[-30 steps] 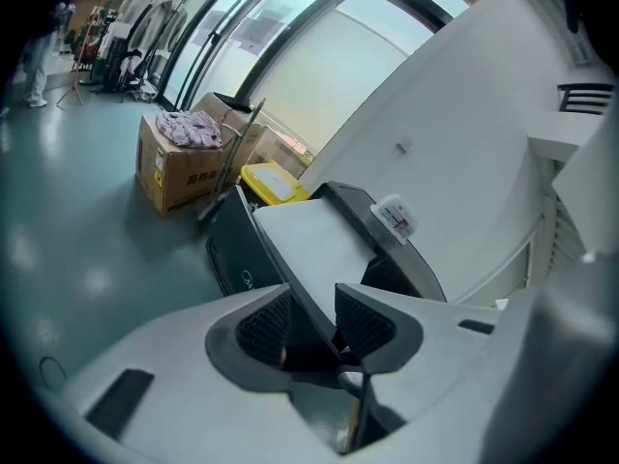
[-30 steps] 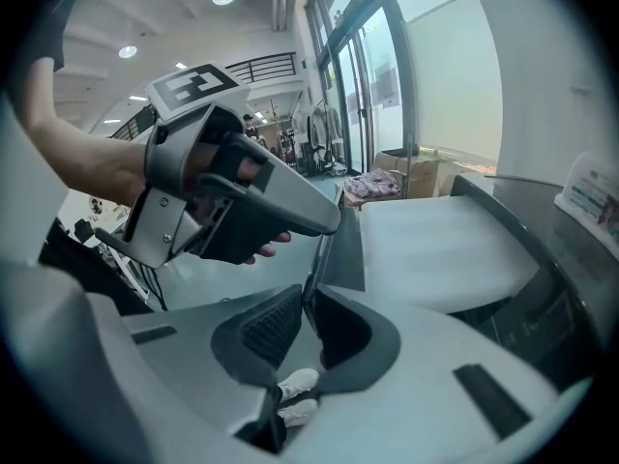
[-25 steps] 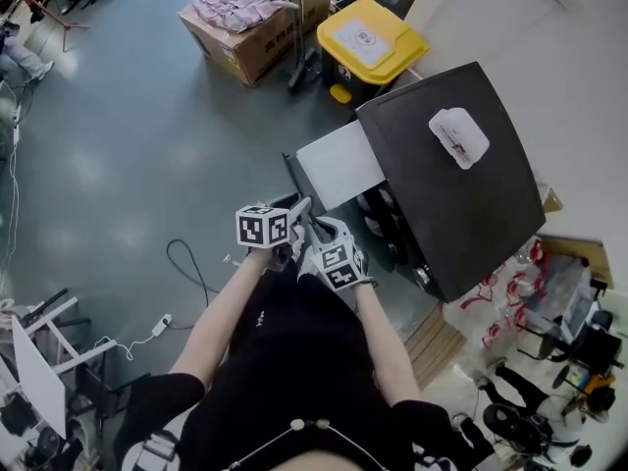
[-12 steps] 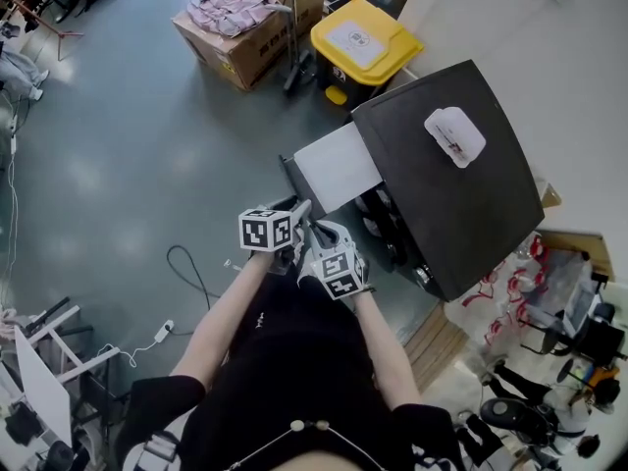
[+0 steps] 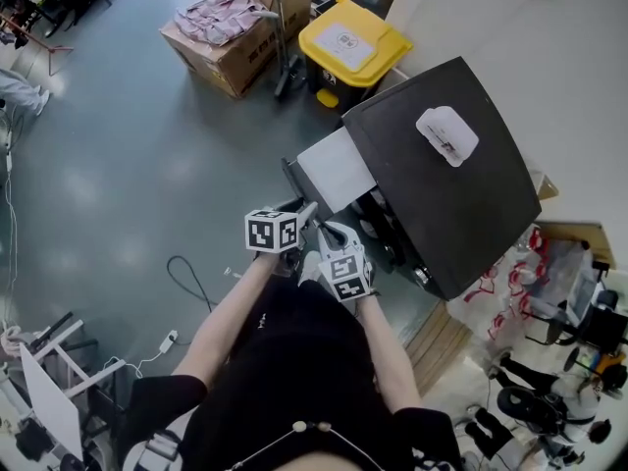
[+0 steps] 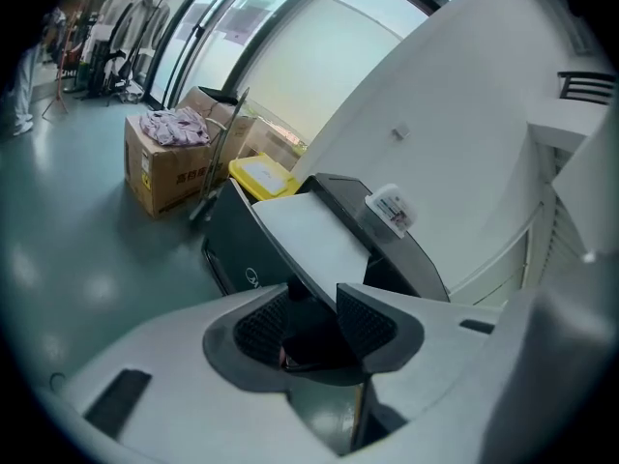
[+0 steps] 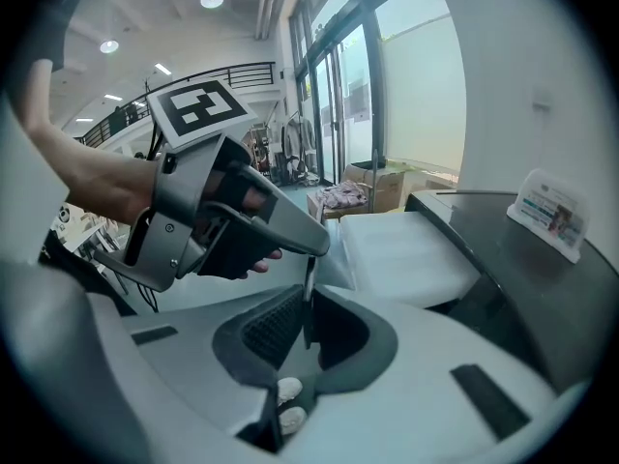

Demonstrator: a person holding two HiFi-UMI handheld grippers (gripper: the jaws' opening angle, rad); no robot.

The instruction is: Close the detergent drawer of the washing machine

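nearest the camera, two bare forearms (image 5: 231,312) reach forward over the grey floor (image 5: 118,165), each hand carrying a claw, the two side by side and close together. left claw (image 6: 311,296): jaws stand well apart, pads pressing on nothing; the near corner of the drawer shows through the gap, touching or not i cannot tell. right claw (image 7: 308,303): jaws have just been closing and stand with only a narrow slit between them, nothing in it. it sits just right of the left one and a little nearer the body, and the left one's body fills the left side of its view. just beyond both claws the detergent drawer (image 5: 336,170) is out: a pale flat top projecting from the front of the washing machine (image 5: 442,204), with a dark front face at its outer end. the machine has a dark top, and a small white card (image 5: 447,135) sits on it toward the wall (image 5: 549,57). a black cable (image 5: 186,273) loops on the floor to the left. farther off, past the machine, is a bin (image 5: 353,42) with a yellow lid, and beside it a cardboard box (image 5: 221,52) holding pinkish cloth (image 5: 221,10).
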